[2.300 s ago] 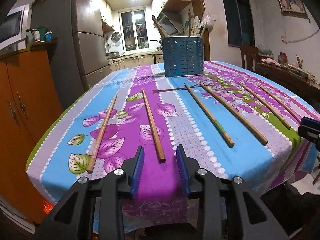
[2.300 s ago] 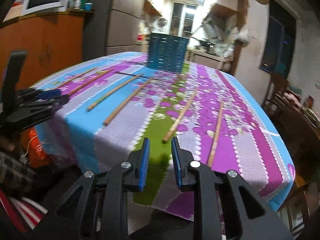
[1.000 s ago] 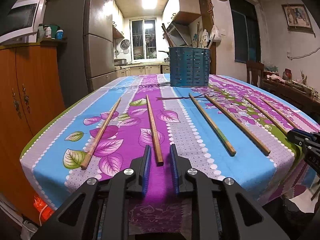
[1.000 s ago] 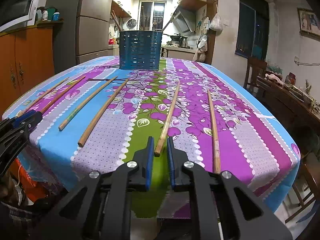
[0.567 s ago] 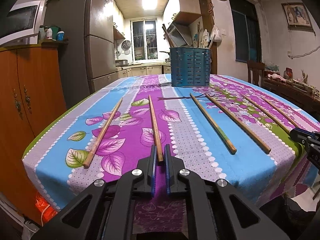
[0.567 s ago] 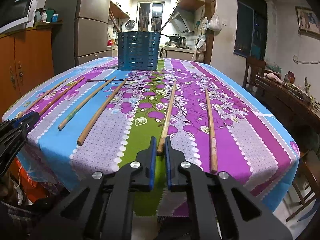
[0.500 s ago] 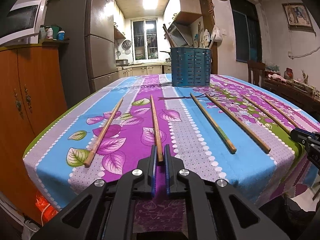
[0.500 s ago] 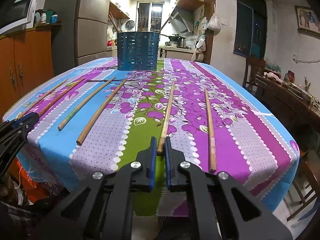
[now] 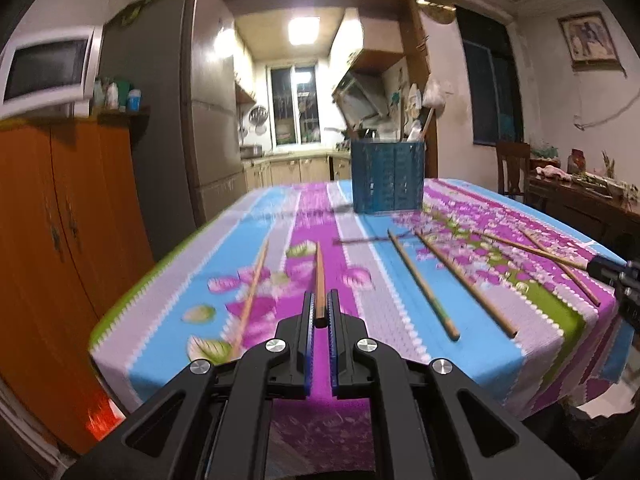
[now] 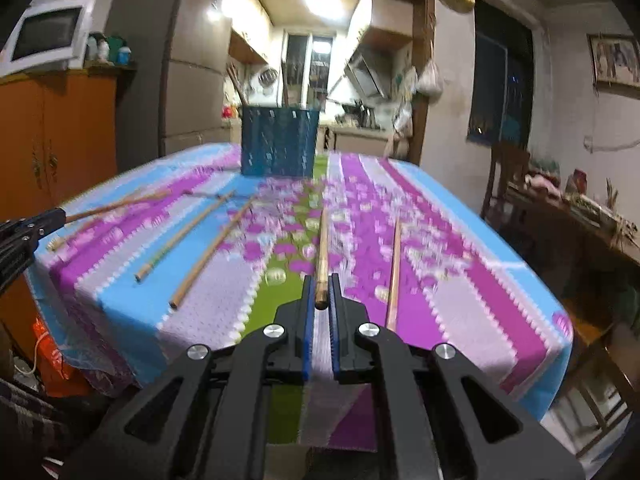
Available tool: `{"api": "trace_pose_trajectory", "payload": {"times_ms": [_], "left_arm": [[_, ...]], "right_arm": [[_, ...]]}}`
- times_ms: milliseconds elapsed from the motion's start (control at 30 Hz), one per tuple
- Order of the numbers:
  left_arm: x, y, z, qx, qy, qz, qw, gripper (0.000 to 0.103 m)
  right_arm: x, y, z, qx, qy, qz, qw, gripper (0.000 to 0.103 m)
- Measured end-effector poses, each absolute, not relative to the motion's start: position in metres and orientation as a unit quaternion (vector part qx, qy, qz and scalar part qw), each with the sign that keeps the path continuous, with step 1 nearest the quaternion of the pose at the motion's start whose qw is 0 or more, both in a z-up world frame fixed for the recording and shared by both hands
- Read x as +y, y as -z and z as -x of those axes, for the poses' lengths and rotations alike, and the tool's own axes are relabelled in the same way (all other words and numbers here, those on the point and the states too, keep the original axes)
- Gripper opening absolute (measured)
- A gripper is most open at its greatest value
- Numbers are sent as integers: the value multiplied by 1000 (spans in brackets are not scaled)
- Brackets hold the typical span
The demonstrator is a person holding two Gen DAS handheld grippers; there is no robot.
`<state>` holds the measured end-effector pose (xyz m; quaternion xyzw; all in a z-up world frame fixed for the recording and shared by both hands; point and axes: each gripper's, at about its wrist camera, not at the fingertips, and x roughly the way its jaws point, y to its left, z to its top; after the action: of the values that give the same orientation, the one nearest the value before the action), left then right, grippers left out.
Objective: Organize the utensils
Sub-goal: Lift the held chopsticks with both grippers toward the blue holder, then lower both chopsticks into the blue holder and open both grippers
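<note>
Left hand-held gripper [image 9: 319, 312] clamps one chopstick [image 9: 319, 276]; right hand-held gripper [image 10: 321, 296] clamps another chopstick [image 10: 322, 248], both pointing twelve o'clock toward the holder [image 9: 387, 176]

A lit kitchen doorway [image 9: 308, 92] lies ahead of the gripper, an orange cabinet [image 9: 60, 232] left, a dark window [image 9: 496, 104] right.
</note>
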<state>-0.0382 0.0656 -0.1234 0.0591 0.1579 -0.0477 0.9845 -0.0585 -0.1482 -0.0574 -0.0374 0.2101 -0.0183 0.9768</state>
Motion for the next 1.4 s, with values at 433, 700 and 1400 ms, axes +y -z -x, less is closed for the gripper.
{"api": "trace_pose_trajectory", "payload": {"times_ms": [433,700,1400], "left_arm": [[77,24,26,111,99,-19,989,7],[80,-34,-14,134,152,23,979,7],[32,-103,-94,95,211,18,973,7]], "right_arm": [[-176,-50,48,92,-42,25,995,5],[-196,-90,4,108,-89,-12,990,5],[-188,-156,-55,89,-133,-12,987,5]]}}
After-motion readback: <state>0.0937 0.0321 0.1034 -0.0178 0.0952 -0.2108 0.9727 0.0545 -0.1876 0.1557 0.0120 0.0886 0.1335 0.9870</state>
